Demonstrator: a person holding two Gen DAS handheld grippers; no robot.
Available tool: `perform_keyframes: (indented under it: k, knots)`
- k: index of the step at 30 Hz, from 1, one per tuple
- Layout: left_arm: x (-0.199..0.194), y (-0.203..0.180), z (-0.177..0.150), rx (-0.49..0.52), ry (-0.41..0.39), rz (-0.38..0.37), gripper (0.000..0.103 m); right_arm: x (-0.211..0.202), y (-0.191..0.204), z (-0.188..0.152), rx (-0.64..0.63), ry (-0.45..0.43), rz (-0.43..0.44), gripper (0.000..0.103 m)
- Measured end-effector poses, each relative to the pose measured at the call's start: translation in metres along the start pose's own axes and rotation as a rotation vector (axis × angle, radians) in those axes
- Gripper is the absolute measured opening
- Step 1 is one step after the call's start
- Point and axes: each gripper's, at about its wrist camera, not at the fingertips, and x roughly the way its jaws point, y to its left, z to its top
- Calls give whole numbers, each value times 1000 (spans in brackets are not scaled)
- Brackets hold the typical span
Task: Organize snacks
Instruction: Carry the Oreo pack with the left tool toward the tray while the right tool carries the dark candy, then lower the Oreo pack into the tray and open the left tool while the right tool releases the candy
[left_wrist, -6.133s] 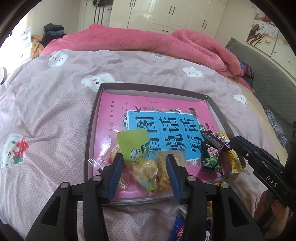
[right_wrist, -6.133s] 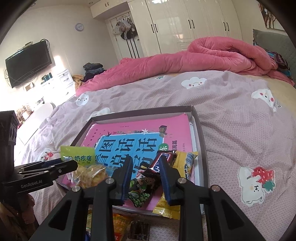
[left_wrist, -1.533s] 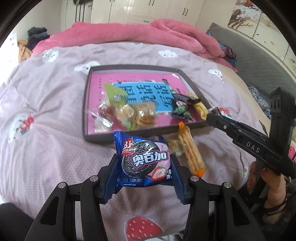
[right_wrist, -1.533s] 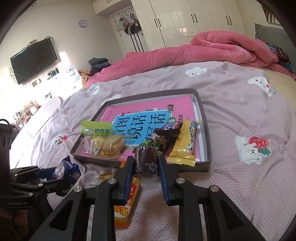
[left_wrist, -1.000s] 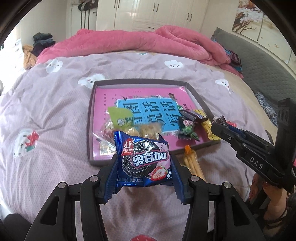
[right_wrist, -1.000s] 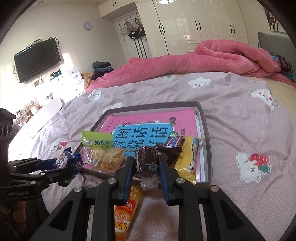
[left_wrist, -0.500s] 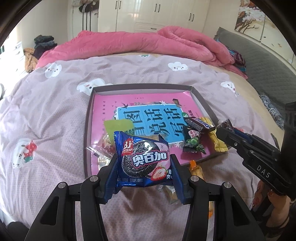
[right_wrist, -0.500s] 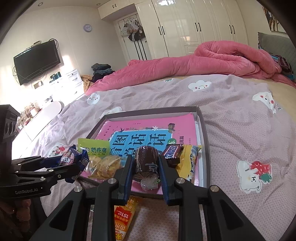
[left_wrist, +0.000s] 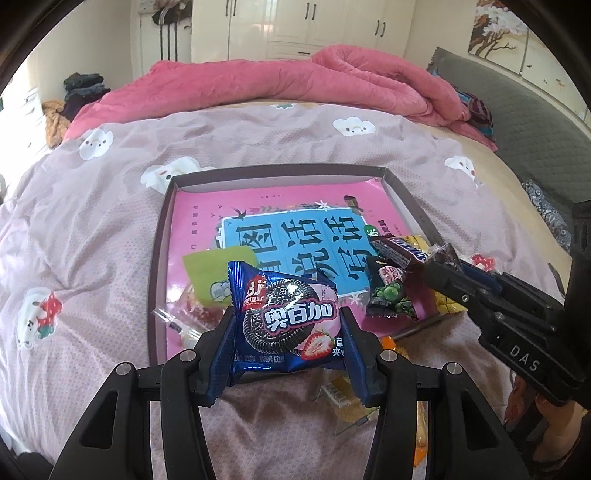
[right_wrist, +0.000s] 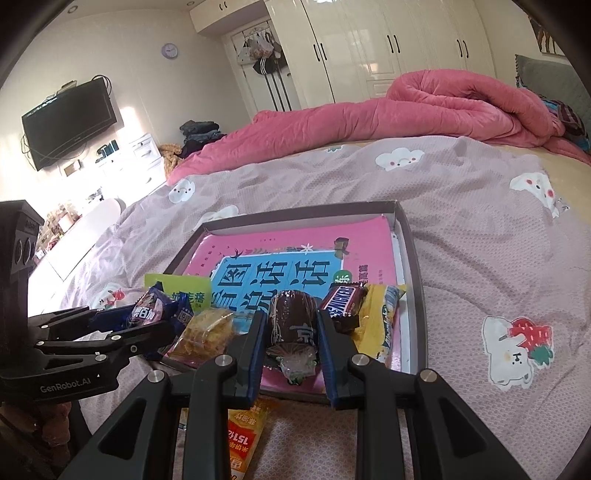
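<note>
The left tongs (left_wrist: 288, 345) are clenched on a blue cookie packet (left_wrist: 286, 319) printed with a dark sandwich cookie and a strawberry, pinched by its two side edges so its long axis runs crosswise between the pads. The right tongs (right_wrist: 291, 338) are clenched on a brown wrapped cake roll (right_wrist: 293, 325), which stands lengthwise between the fingers, pointing away from the camera.

Both loads hang at the near edge of the shallow grey tray (left_wrist: 157, 258) lying on the bed (left_wrist: 92, 229) — that is the relation the next move turns on. The tray lies straight ahead of and below both tongs, its near wall almost under the fingertips. In the left wrist view the packet sits over the tray's near-left corner, above the green-labelled snack bag (left_wrist: 214, 275) and the clear-wrapped biscuits there. In the right wrist view the roll is over the near-middle, between the yellow crisp bag (right_wrist: 207, 332) and the chocolate bar (right_wrist: 343, 301), with a yellow packet (right_wrist: 382, 321) further right.

Neither hand is clearly nearer; each seems to need only a short reach forward and down. The open room lies toward the far half, over the pink book cover (left_wrist: 280, 236) lining the tray — the near strip is already crowded. An orange sachet (right_wrist: 243, 432) lies on the bed outside the tray, beneath the right tongs.
</note>
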Motion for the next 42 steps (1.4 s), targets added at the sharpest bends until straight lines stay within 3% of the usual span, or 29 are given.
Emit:
perform_keyframes:
  k: [26,42]
  knots:
    - [28,-10,10,10,24,-11,54,28,-11,-3,33,61,-5,27]
    - [40,-34,16,43,37,-50,55,12,-20,1,70,25,-13,27]
